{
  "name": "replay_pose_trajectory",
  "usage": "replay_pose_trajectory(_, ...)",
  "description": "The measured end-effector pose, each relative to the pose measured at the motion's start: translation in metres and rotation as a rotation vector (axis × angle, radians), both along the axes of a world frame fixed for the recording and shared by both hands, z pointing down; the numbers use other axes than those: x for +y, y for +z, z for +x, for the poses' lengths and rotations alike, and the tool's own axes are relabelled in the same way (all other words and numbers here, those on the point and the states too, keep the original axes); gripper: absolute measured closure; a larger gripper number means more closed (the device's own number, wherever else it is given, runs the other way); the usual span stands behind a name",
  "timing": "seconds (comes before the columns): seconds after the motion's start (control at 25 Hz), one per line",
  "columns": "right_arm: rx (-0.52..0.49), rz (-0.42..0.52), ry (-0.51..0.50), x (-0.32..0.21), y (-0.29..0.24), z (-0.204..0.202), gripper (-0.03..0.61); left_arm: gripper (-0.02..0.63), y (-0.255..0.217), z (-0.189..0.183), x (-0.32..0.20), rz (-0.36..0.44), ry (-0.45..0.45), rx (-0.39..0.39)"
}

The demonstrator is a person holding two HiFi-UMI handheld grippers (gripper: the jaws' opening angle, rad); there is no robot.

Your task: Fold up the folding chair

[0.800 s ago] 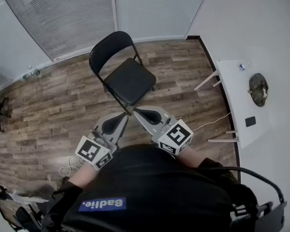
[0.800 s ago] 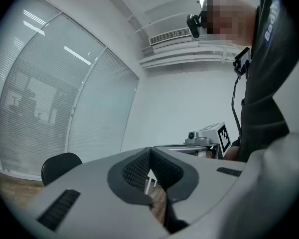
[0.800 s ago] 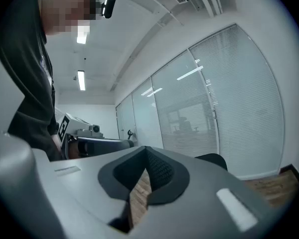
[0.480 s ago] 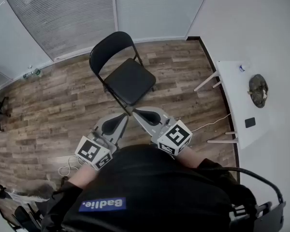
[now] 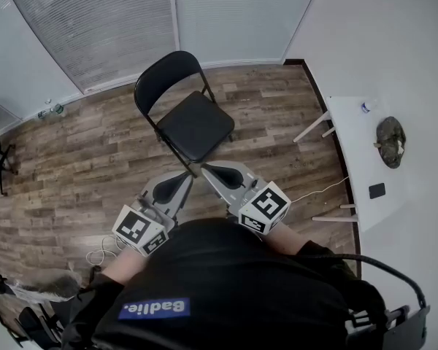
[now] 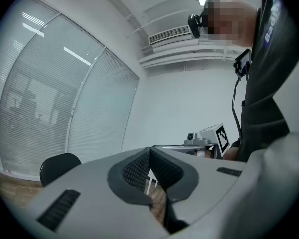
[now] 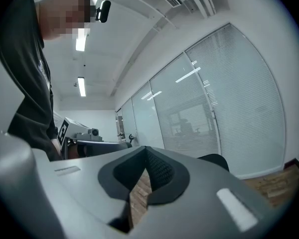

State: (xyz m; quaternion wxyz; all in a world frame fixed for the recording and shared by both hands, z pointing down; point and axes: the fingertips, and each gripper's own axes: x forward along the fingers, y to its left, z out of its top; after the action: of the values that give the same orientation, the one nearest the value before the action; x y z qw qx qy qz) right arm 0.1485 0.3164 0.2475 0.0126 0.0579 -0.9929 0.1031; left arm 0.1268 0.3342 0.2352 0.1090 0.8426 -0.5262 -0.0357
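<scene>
Black folding chair [image 5: 192, 119] unfolded and upright on the plank floor [image 5: 80, 159], seat flat, rounded backrest toward the window blinds [image 5: 102, 28], one front leg close ahead of the gripper tips in the head view. Left gripper [image 5: 189, 175] and right gripper [image 5: 205, 169] held low before the body, level, side by side, tips angled inward and almost meeting, both apart from the chair as seen from the gripper views. Left fingers [image 6: 135, 169] pressed together at the tip with nothing between them; right fingers [image 7: 162, 171] likewise shut tight and empty. Marker cubes at the rear of each gripper, near the dark shirt [image 5: 226, 290]. At the right wall, a white tabletop [image 5: 361, 159] carrying a dark lumpy object [image 5: 390, 141], a small flat black item [image 5: 377, 190] and a tiny bottle [image 5: 365, 108], each apart from the others.
</scene>
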Motion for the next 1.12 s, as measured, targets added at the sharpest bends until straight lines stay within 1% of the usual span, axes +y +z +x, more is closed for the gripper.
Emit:
replay_pose_trajectory(0.2, -0.011, -0.001, -0.037, -0.016, 0.0, 0.019, 0.577, 0.609, 0.002, 0.023, -0.02, -0.006, -0.014, -0.004)
replay_pose_trajectory(0.36, -0.026, 0.001, -0.061, -0.03, 0.006, 0.037, 0.577, 0.609, 0.008, 0.038, -0.036, -0.008, -0.061, -0.009)
replay_pose_trajectory(0.52, -0.024, -0.023, -0.062, -0.049, 0.014, 0.053, 0.577, 0.609, 0.011, 0.041, -0.048, -0.017, -0.11, -0.009)
replay_pose_trajectory(0.64, -0.026, -0.029, -0.054, -0.064, 0.016, 0.056, 0.577, 0.609, 0.015, 0.035, -0.06, -0.031, -0.127, -0.005)
replay_pose_trajectory(0.76, -0.018, -0.031, -0.046, -0.082, 0.021, 0.044, 0.577, 0.609, 0.02, 0.023, -0.076, -0.033, -0.121, 0.005)
replay_pose_trajectory(0.88, -0.003, -0.028, -0.033, -0.101, 0.025, 0.023, 0.577, 0.609, 0.026, 0.004, -0.098, -0.034, -0.093, 0.021)
replay_pose_trajectory(1.0, 0.008, -0.033, -0.012, -0.125, 0.026, -0.003, 0.577, 0.609, 0.028, -0.027, -0.125, -0.031, -0.074, 0.039)
replay_pose_trajectory(1.12, 0.011, -0.046, 0.013, -0.151, 0.029, -0.037, 0.577, 0.609, 0.028, -0.069, -0.153, -0.027, -0.063, 0.044)
